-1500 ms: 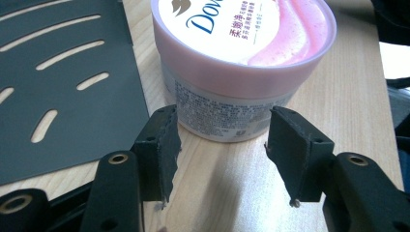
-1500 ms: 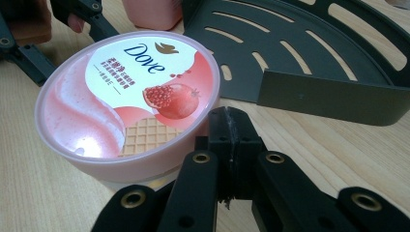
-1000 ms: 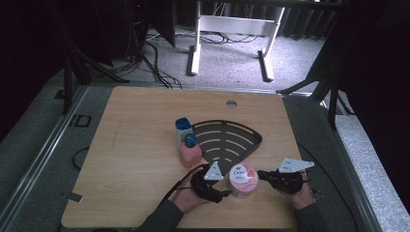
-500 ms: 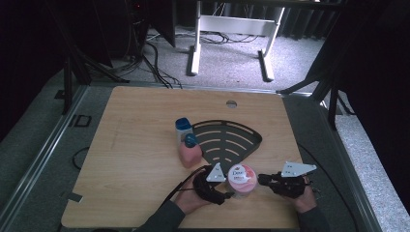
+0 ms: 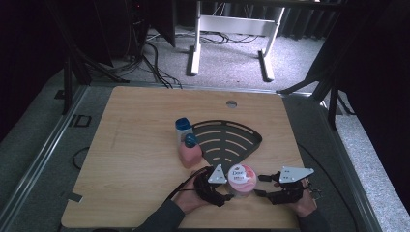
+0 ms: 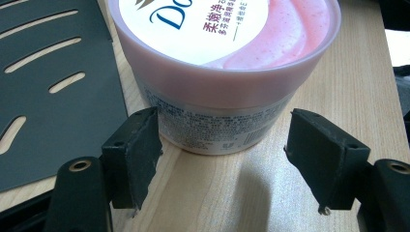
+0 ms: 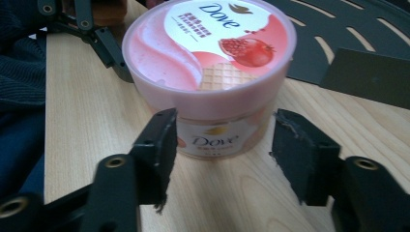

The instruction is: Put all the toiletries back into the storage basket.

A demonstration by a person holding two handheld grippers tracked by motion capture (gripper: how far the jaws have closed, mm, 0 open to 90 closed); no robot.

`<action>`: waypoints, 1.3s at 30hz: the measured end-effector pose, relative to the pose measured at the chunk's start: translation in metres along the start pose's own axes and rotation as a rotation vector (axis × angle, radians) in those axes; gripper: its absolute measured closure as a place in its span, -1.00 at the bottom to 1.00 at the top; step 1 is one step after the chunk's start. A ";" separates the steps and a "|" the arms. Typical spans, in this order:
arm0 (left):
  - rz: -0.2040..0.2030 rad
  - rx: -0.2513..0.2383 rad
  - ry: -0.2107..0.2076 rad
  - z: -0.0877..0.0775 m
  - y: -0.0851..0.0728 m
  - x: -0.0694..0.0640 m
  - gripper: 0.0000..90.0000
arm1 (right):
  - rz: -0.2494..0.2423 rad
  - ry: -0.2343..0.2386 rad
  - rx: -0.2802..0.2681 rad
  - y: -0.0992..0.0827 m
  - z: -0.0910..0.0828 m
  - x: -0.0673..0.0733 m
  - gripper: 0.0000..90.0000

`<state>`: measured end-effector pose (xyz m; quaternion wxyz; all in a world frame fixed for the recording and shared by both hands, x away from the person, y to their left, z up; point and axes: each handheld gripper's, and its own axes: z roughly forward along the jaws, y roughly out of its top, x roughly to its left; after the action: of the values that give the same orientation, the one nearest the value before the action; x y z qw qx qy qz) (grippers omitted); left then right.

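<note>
A pink Dove tub (image 5: 240, 179) with a printed lid stands upright on the wooden table (image 5: 140, 159) near its front edge. My left gripper (image 5: 216, 189) sits at the tub's left. In the left gripper view its jaws flank the foot of the tub (image 6: 222, 63). These jaws have just been opening, and a gap shows at the right pad (image 6: 314, 154). My right gripper (image 5: 265, 186) faces the tub from the right. Its jaws have just been opening too and stand apart before the tub (image 7: 212, 72), not touching it.
A black fan-shaped slotted rack (image 5: 227, 140) lies flat just behind the tub. A blue-capped bottle (image 5: 183, 128) and a pink bottle (image 5: 189, 152) stand at the rack's left edge. A round hole (image 5: 231, 103) sits near the table's far edge.
The right gripper's jaws have spread from shut to wide apart beside the tub. Both hands have stayed about where they were, and the tub has not moved.
</note>
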<state>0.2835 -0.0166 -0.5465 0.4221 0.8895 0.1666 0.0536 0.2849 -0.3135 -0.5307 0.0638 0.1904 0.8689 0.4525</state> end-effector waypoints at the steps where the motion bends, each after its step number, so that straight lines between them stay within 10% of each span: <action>1: 0.000 0.000 0.000 0.000 0.000 0.000 -0.42 | 0.000 0.000 0.000 0.000 0.000 0.000 -0.10; 39: 0.039 -0.048 0.007 0.000 0.008 0.005 -0.55 | -0.028 -0.010 0.044 0.007 0.021 0.008 -0.53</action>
<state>0.2903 -0.0201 -0.5408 0.4416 0.8820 0.1494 0.0689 0.2853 -0.2908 -0.5371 0.0702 0.1817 0.8809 0.4314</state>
